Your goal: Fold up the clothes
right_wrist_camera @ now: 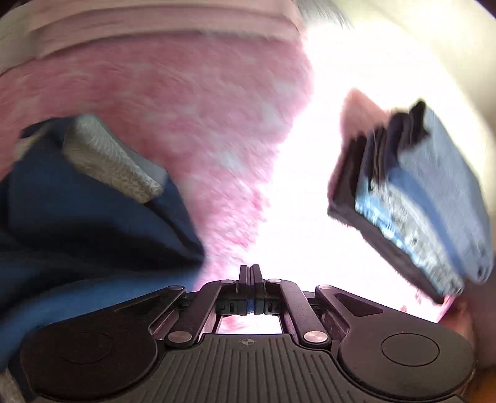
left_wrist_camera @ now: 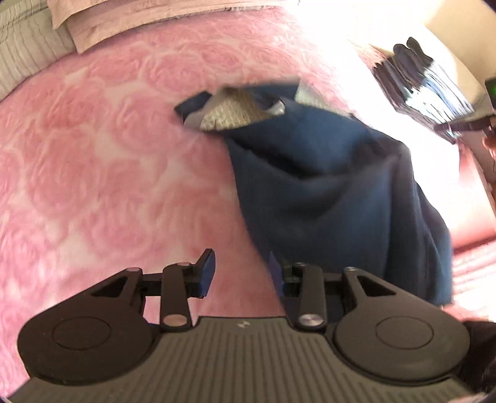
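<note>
A dark blue garment [left_wrist_camera: 334, 192] with a grey patterned lining [left_wrist_camera: 232, 114] lies rumpled on the pink rose-patterned bedspread [left_wrist_camera: 102, 161]. My left gripper [left_wrist_camera: 241, 269] is open and empty just above the bedspread, its right finger at the garment's near left edge. In the right wrist view the same blue garment [right_wrist_camera: 93, 223] and its grey lining [right_wrist_camera: 111, 164] lie at the left. My right gripper [right_wrist_camera: 251, 272] is shut with nothing between its fingers, above the bedspread [right_wrist_camera: 192, 108] to the right of the garment.
A stack of folded dark and light-blue clothes [left_wrist_camera: 424, 86] sits at the far right of the bed, also in the right wrist view [right_wrist_camera: 412, 198]. Pinkish pillows [left_wrist_camera: 139, 18] and a grey quilted headboard [left_wrist_camera: 21, 46] lie at the far edge. Strong sunlight washes out the bed's right part.
</note>
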`<state>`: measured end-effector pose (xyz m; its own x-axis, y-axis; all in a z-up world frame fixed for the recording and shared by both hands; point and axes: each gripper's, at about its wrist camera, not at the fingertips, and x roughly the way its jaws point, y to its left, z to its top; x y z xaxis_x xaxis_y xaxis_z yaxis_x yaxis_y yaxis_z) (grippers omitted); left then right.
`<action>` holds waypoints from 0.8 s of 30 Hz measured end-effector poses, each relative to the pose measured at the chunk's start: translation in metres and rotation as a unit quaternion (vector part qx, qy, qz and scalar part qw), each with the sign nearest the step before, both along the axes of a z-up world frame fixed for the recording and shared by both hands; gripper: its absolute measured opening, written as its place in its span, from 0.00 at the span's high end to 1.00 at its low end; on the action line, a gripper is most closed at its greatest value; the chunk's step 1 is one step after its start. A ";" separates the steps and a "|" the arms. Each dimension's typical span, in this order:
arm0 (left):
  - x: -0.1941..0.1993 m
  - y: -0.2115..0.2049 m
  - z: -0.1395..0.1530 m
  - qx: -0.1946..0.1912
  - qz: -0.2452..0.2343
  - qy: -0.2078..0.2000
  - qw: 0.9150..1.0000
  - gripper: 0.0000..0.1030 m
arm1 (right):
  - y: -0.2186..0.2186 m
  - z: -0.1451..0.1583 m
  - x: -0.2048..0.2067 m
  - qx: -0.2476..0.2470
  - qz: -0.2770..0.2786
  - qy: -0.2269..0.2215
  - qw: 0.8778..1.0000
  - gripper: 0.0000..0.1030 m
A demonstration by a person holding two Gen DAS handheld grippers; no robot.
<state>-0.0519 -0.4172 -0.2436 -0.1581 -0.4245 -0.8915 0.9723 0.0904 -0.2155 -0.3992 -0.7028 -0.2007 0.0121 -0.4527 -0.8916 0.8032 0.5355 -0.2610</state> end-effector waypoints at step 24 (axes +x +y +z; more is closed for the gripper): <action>-0.063 -0.063 -0.050 0.040 0.013 0.025 0.999 1.00 | -0.109 -0.108 0.247 0.253 0.089 -0.262 0.927 0.96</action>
<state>-0.1149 -0.4803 -0.2938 -0.1935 -0.3568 -0.9139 0.9573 0.1351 -0.2554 -0.1523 -0.8121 -0.3083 0.5381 0.0717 -0.8398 0.6365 0.6186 0.4606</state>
